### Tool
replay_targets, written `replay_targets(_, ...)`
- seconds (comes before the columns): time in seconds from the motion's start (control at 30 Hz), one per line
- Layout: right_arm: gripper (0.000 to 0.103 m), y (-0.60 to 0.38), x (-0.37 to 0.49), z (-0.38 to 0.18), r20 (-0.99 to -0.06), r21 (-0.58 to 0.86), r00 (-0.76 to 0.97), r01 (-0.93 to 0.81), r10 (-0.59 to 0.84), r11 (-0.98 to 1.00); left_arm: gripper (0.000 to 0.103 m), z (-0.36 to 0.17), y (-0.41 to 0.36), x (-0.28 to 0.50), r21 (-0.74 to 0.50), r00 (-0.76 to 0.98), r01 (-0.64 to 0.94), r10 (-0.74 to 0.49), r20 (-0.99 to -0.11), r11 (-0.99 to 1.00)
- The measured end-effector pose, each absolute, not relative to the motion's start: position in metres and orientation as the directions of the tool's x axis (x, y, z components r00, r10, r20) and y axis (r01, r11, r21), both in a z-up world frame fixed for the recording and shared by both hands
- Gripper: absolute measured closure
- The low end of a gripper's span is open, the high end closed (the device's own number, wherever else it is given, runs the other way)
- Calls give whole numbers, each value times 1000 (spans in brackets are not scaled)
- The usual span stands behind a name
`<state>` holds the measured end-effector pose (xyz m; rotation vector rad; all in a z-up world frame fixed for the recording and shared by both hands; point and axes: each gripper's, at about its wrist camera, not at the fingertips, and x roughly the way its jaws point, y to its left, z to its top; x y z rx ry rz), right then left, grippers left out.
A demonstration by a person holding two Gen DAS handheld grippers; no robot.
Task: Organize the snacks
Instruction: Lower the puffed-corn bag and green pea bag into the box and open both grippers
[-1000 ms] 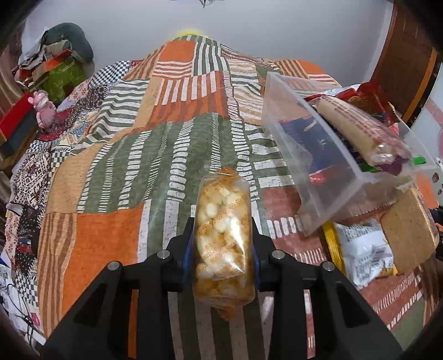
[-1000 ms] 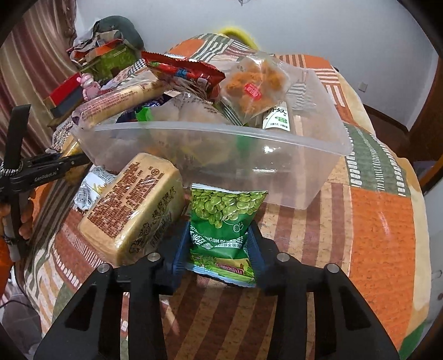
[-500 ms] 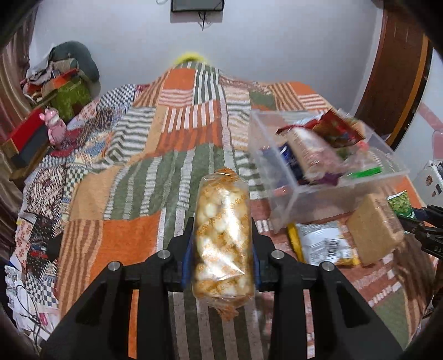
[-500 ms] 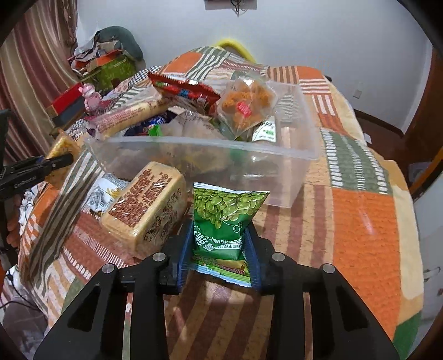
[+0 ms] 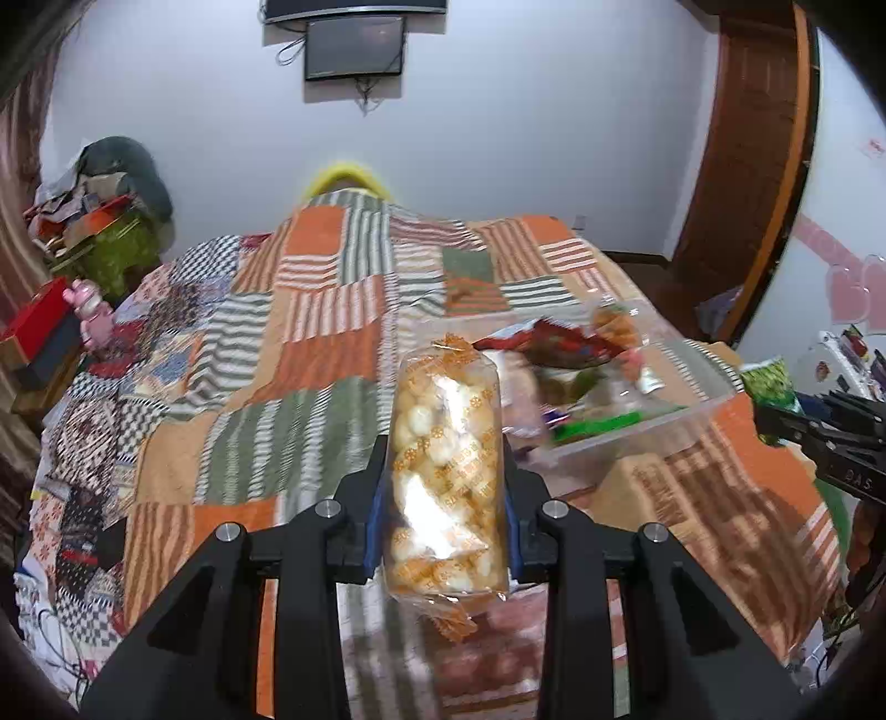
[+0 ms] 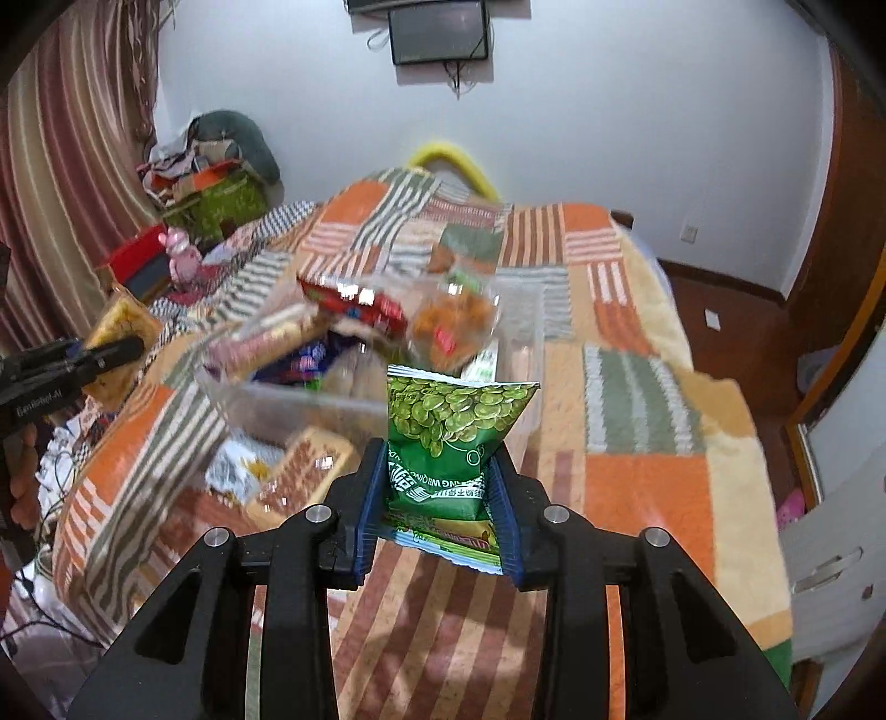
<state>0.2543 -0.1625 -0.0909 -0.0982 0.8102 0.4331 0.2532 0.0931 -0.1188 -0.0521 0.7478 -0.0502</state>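
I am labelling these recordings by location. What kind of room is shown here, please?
Most likely a bedroom in a home. A bed with a patchwork quilt fills the view, a small screen hangs on the wall, and striped curtains hang at one side.

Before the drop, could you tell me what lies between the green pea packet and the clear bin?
Nothing: in the right wrist view, green pea packet overlaps clear bin directly.

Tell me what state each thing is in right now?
Left gripper: shut on the popcorn bag.
Right gripper: shut on the green pea packet.
Clear box: open, heaped with snacks.
Biscuit pack: lying on the quilt, outside the box.
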Motion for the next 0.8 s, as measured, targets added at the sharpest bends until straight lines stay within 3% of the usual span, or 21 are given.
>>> replay_targets(0.37, 71, -158, 279, -79, -673, 82, 653, -402, 348, 912, 70, -108, 41, 283, -97, 743, 137, -167, -648, 986)
replay_targets(0.8, 71, -141, 318, -109, -719, 73, 612, -405, 329, 912, 70, -145, 8, 334, -110, 679, 192, -213, -703, 975)
